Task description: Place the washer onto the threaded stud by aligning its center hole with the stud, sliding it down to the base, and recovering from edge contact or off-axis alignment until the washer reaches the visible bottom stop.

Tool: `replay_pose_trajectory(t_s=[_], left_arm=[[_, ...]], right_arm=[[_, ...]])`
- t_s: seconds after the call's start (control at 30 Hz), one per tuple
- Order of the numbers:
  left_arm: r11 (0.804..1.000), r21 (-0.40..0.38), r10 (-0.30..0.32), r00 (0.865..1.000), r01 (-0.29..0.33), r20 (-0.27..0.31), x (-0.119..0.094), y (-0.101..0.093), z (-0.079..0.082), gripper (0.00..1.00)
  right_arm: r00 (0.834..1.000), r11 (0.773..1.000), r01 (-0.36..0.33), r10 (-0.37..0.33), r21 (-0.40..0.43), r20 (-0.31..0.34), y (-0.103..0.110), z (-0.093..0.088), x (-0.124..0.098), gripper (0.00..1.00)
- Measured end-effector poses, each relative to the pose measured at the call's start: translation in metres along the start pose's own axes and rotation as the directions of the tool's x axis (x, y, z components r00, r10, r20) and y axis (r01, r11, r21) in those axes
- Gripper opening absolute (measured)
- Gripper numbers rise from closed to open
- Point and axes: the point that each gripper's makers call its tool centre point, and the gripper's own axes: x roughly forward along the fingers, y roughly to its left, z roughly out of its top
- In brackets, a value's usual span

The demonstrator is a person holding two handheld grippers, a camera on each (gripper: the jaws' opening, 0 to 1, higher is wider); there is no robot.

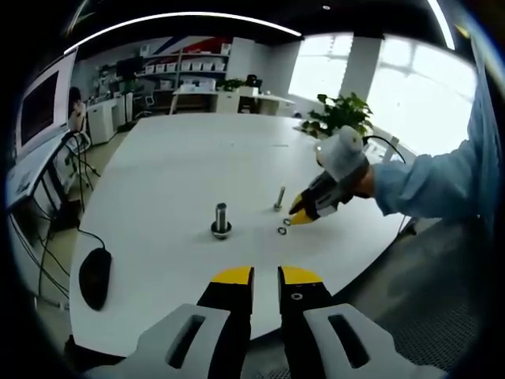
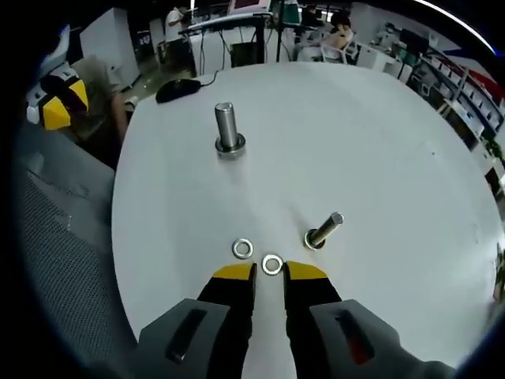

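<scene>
Two steel washers lie on the white table (image 2: 379, 126). One washer (image 2: 272, 264) rests right at the tips of my right gripper (image 2: 269, 272), whose jaws stand a narrow gap apart and hold nothing. The second washer (image 2: 242, 249) lies just left of it. A thin threaded stud (image 2: 323, 230) stands a little to the right of the tips, and a thick stud (image 2: 228, 129) stands farther off. In the left gripper view my left gripper (image 1: 266, 278) hovers narrowly open at the table's near edge, with the right gripper (image 1: 302, 213) beside the washers (image 1: 282, 230) and the thin stud (image 1: 279, 197).
A black mouse (image 1: 95, 276) with its cable lies near the table's left edge. The thick stud (image 1: 221, 218) stands mid-table. A person's blue sleeve (image 1: 430, 185) reaches in from the right. Desks, shelves and a plant (image 1: 339, 114) stand beyond the table.
</scene>
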Motion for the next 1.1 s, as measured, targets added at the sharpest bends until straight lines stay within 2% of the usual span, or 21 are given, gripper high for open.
replay_pose_trajectory(t_s=[0.5,0.53,0.63,0.67,0.73,0.87,1.1], left_arm=[[1.0,0.002,-0.001,1.0,0.001,-0.006,0.0,0.0,-0.001,0.1],[1.0,0.002,-0.002,1.0,0.002,-0.006,0.0,0.0,-0.001,0.1],[1.0,0.001,-0.002,1.0,0.002,-0.006,0.0,-0.001,-0.001,0.1],[1.0,0.002,-0.003,1.0,0.003,-0.006,0.0,-0.001,-0.001,0.1],[1.0,0.003,-0.004,1.0,0.004,-0.005,0.0,-0.001,-0.001,0.1],[1.0,0.002,-0.004,1.0,0.004,-0.004,0.0,-0.001,-0.001,0.1],[1.0,0.003,-0.005,1.0,0.005,-0.004,0.0,-0.001,-0.001,0.1]], right_arm=[[1.0,1.0,-0.004,0.004,-0.006,-0.023,0.0,-0.006,0.009,0.16],[1.0,1.0,0.0,0.0,-0.009,-0.007,-0.001,-0.003,0.009,0.16],[1.0,1.0,0.006,-0.006,-0.002,-0.011,-0.002,-0.004,0.009,0.16],[0.999,1.0,0.002,-0.002,-0.006,-0.038,-0.002,-0.009,0.009,0.15],[1.0,1.0,-0.002,0.003,0.019,-0.011,-0.001,-0.006,0.011,0.15],[1.0,1.0,-0.001,0.001,0.008,-0.007,-0.001,-0.006,0.01,0.13],[1.0,1.0,0.0,0.0,0.026,0.0,-0.005,-0.003,0.012,0.18]])
